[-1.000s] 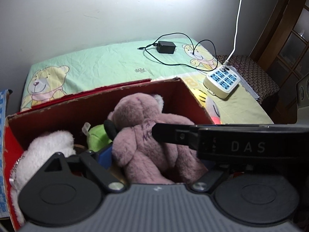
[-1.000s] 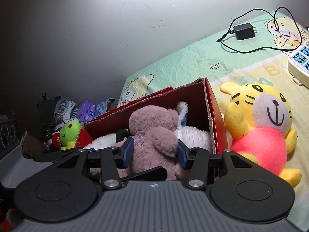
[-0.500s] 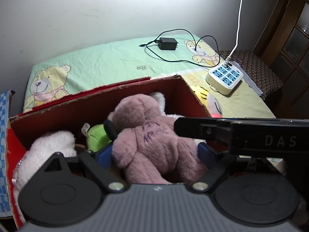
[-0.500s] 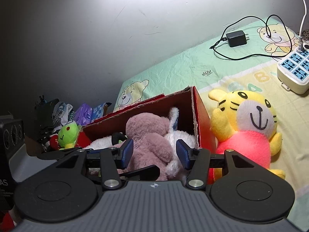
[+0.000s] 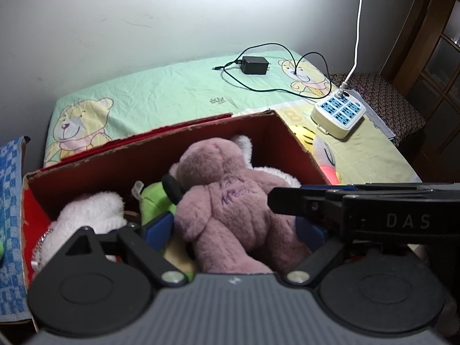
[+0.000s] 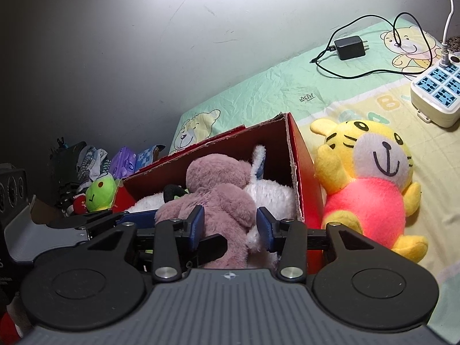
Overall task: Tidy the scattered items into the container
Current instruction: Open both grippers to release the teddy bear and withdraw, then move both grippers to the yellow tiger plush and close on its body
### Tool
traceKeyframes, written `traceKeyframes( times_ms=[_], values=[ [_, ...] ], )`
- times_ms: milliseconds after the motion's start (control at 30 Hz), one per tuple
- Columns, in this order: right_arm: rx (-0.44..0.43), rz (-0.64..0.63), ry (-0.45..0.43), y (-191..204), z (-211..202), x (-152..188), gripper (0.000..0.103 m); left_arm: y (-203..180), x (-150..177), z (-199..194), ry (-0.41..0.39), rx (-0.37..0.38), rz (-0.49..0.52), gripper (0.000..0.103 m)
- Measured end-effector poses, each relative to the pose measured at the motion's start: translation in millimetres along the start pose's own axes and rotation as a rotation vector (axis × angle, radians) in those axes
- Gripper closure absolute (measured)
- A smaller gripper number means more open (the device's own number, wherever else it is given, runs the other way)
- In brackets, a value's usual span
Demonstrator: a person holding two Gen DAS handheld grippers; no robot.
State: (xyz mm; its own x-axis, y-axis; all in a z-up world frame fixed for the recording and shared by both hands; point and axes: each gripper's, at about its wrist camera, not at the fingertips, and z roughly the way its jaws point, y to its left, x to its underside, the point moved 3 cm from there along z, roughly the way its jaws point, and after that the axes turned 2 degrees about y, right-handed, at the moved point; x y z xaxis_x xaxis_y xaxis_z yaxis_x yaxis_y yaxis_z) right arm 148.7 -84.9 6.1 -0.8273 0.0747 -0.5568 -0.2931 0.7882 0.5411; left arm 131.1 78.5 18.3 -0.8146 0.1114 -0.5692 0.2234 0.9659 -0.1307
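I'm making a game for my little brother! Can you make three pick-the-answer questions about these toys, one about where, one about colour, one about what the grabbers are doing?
1. Where is the yellow tiger?
A. Inside the box
B. On the bed beside the box
C. On the chair

2. What colour is the box on the outside?
A. Red
B. Blue
C. White

3. How is the right gripper?
A. Shut on the tiger
B. Open around the pink bear
C. Out of sight

Answers:
1 B: it lies outside the box wall.
2 A: its side wall shows red.
3 B: its pads stand apart around the pink bear.
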Motion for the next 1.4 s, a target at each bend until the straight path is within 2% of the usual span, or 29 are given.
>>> traceKeyframes(
  times_ms=[200,400,700,867,1167,1400],
  values=[
    [-0.002,-0.002,-0.038,0,-17,-6,0.059,-3,-2,-10,-0.008,-0.010,-0.016,0.011],
    [-0.014,-0.013,-0.040,-8,-30,-9,0.059,-18,-7,-21,-0.027,-0.074,-0.023,0.011],
    [-0.065,-0.017,-0.046,-35,-56,-22,0.059,-57,-23,-29,-0.058,-0.131,-0.020,0.010],
    [-0.065,-0.015,-0.062,-58,-75,-34,0.059,-83,-34,-29,-0.074,-0.141,-0.020,0.010],
    [-0.019,0.012,-0.051,-119,-95,-44,0.058,-135,-48,-14,-0.086,-0.108,0.004,0.009],
    [0.030,0.069,0.009,-178,-93,-41,0.057,-177,-46,13,-0.054,-0.027,0.032,0.009]
  ],
)
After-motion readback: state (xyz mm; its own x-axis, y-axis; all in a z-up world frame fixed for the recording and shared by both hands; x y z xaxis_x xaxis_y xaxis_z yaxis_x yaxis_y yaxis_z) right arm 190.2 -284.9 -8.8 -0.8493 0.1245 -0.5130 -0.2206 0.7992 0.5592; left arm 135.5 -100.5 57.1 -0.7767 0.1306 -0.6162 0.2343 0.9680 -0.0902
